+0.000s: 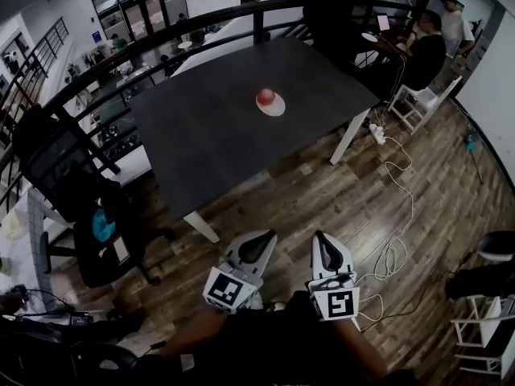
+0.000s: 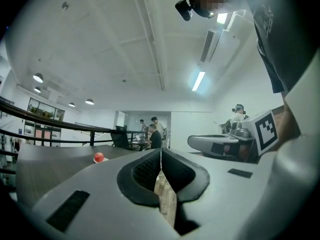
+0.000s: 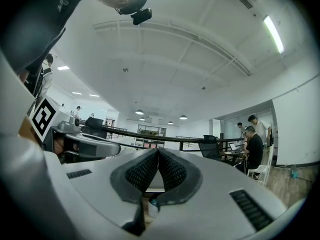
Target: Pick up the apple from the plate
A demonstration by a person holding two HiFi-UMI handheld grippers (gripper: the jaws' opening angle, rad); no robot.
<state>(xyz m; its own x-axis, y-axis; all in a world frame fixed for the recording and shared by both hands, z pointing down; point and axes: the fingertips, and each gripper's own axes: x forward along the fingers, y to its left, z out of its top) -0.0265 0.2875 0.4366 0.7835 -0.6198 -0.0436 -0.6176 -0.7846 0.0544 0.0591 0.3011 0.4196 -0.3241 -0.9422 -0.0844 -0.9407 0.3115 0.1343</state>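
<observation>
Well short of the desk [image 1: 217, 127], L hand-held gripper [image 1: 259, 238] & R hand-held gripper [image 1: 323, 240] are hovering, jaws pressed together, empty, while the apple [image 1: 265, 96] is sitting on its plate [image 1: 277, 109], firm, smooth, prob. best pinched across its middle.

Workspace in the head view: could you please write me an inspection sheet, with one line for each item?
Surface: dark table, bare apart from the job's things.
Job's things: apple sits on white plate, toward the table's far side.
Clutter: nothing seen on the table.
Grippers: left gripper and right gripper both shut, empty, over the wooden floor, short of the table.
Cables: white cables lie loose on the floor at right.
Surroundings: railing, black chair, people seated beyond the table.
</observation>
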